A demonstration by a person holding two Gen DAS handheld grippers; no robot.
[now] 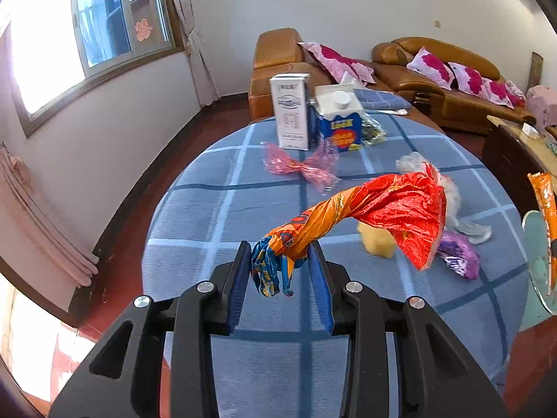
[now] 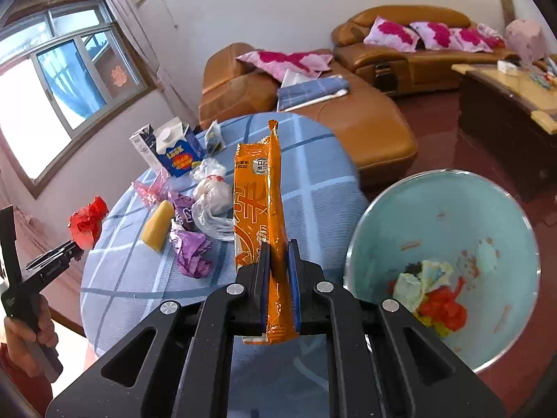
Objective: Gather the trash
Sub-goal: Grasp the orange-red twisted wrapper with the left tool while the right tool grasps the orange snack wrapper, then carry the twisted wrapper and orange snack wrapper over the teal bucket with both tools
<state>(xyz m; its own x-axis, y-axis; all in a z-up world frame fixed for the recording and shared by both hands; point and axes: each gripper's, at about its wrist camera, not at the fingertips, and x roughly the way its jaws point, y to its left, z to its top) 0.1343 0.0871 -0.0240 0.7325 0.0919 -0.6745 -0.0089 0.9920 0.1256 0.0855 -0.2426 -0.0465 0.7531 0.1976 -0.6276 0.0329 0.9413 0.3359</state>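
My left gripper (image 1: pixel 280 256) is shut on a twisted red-orange foil wrapper (image 1: pixel 393 209) and holds it above the blue checked table (image 1: pixel 222 209). The wrapper also shows at the left of the right wrist view (image 2: pixel 87 221). My right gripper (image 2: pixel 278 250) is shut on a long orange snack packet (image 2: pixel 256 202), held upright beside the light-blue trash bin (image 2: pixel 449 209). The bin holds crumpled red, white and yellow trash (image 2: pixel 431 296). On the table lie a pink wrapper (image 1: pixel 306 167), a purple wrapper (image 2: pixel 193 247), a clear plastic bag (image 2: pixel 212 205) and a yellow piece (image 2: pixel 158 224).
A white carton (image 1: pixel 290 111) and a blue milk carton (image 1: pixel 339 122) stand at the table's far edge. Brown leather sofas (image 2: pixel 365 115) with pink cushions stand behind. A wooden coffee table (image 2: pixel 508 101) is at the right. The floor is red.
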